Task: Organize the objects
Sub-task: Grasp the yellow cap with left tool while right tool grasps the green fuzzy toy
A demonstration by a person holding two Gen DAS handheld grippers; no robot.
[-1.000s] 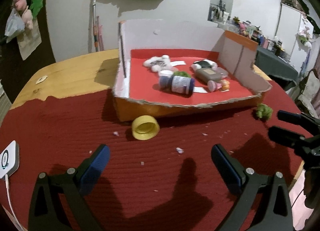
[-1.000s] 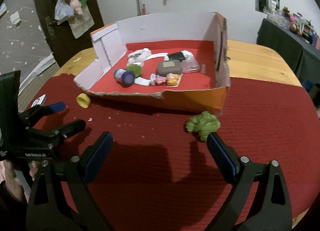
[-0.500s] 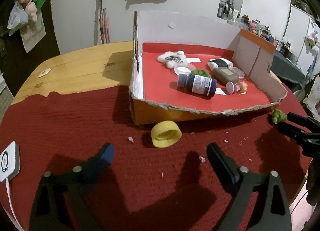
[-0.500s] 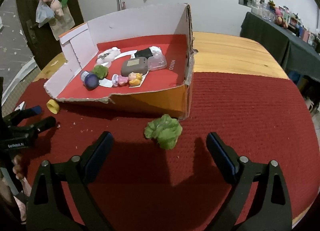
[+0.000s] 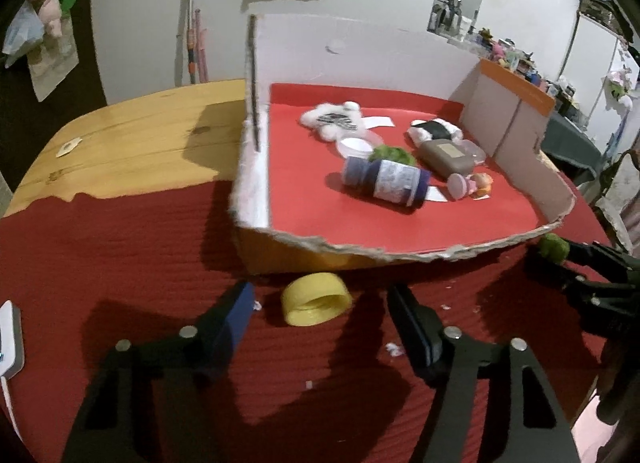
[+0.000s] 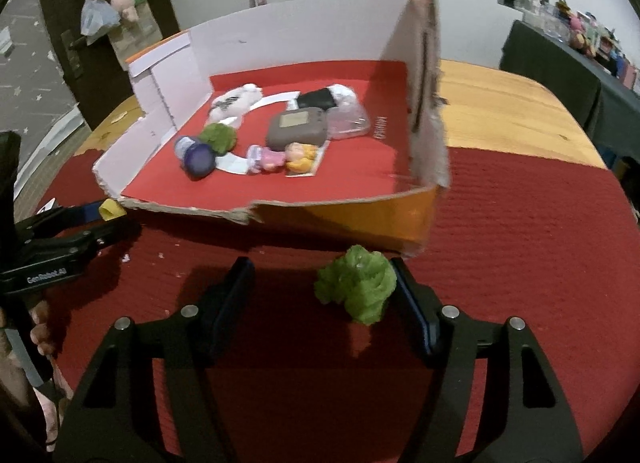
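Note:
A yellow cap (image 5: 316, 299) lies on the red cloth just in front of the cardboard box (image 5: 256, 167). My left gripper (image 5: 320, 305) straddles it; its jaws are closing, with gaps still on both sides of the cap. In the right wrist view a green crumpled lump (image 6: 357, 287) sits between the fingers of my right gripper (image 6: 320, 287), close against the right pad (image 6: 408, 295) and clear of the left one. Those jaws are closing too. The box holds a blue bottle (image 5: 386, 182), a brown case (image 5: 446, 157), a small doll (image 5: 472, 184) and a white plush (image 5: 334, 121).
The box's torn front wall (image 6: 344, 219) stands right behind both gripper tips. A white device (image 5: 10, 339) lies at the cloth's left edge. Bare wooden tabletop (image 5: 132, 139) lies behind the red cloth (image 6: 520, 247). A person's hand (image 6: 40, 335) holds the left gripper.
Both grippers moved forward toward the box and their jaws narrowed. The yellow cap now lies between the left fingers, the green lump between the right fingers.

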